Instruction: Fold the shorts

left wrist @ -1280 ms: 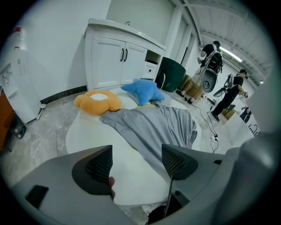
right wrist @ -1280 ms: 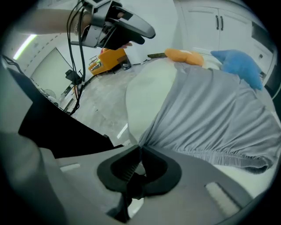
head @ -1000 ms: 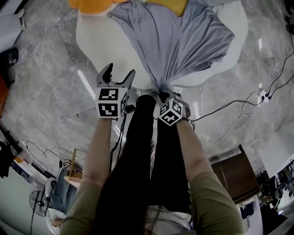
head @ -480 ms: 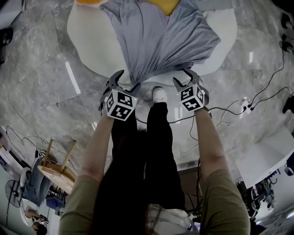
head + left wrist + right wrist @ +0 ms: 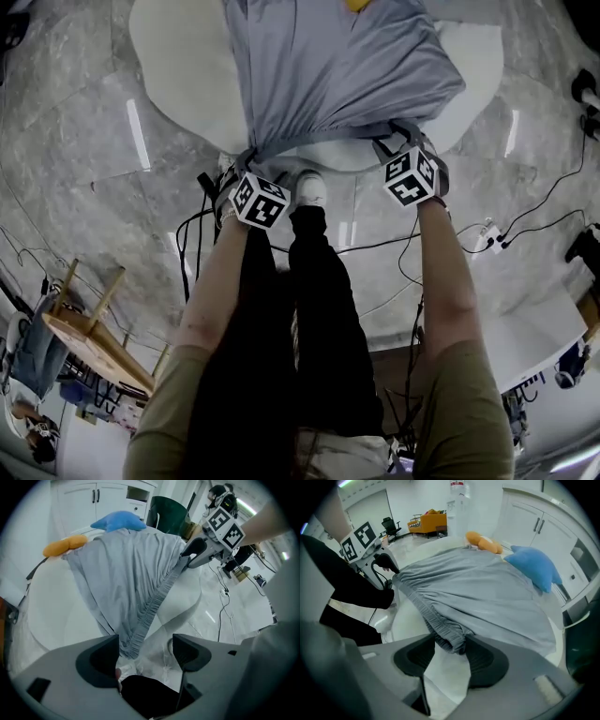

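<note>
We counted: one shorts point(image 5: 337, 66), two grippers, one white table point(image 5: 178, 75).
Shorts: spread on the table at twelve o'clock, waistband nearest us.
Left gripper point(image 5: 145, 651): wide, waistband end beside one jaw.
Right gripper point(image 5: 446, 656): jaws just opened, then narrowed slightly; waistband bunch between them.
Change: the waistband, bunched earlier, stretched nine to three.

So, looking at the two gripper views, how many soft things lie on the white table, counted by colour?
Grey: 1, the shorts
Blue: 1, the blue cushion
Orange: 1, the orange plush
Total: 3
</note>
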